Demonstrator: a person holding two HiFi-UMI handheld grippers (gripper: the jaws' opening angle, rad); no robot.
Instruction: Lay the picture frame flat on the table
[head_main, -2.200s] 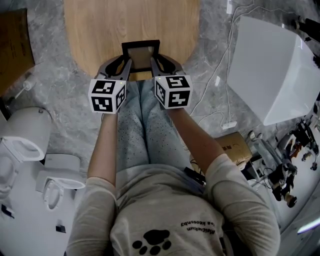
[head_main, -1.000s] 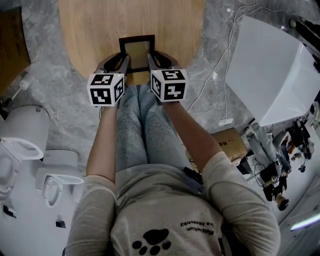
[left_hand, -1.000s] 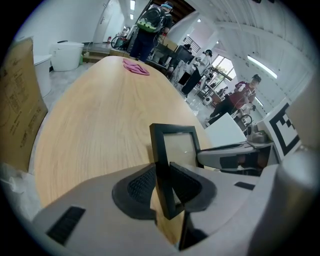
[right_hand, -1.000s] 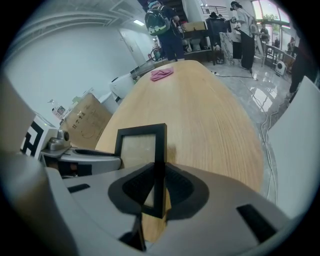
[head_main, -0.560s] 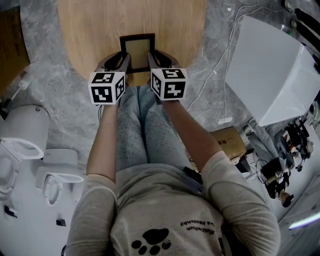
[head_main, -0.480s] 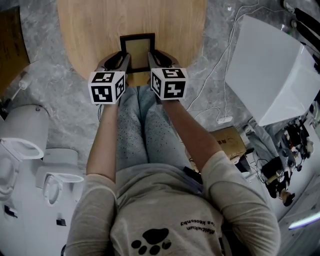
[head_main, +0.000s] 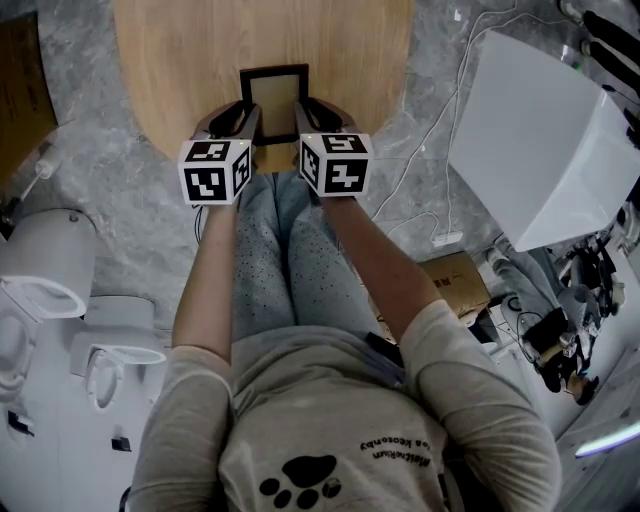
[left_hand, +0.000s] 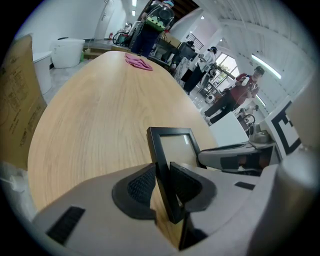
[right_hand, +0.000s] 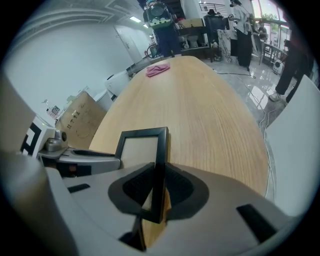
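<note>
Black picture frame (head_main: 274, 92) stands tilted by the table's (head_main: 170, 60) near edge, left tongs (left_hand: 163, 186) clamped on its left side and right tongs (right_hand: 157, 189) on its right, so lower both evenly, releasing only once it lies flat.

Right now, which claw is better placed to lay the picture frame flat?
Neither clearly: the left claw grips the picture frame by its left bar, the right claw by its right bar. Probably both should lower it together.
</note>
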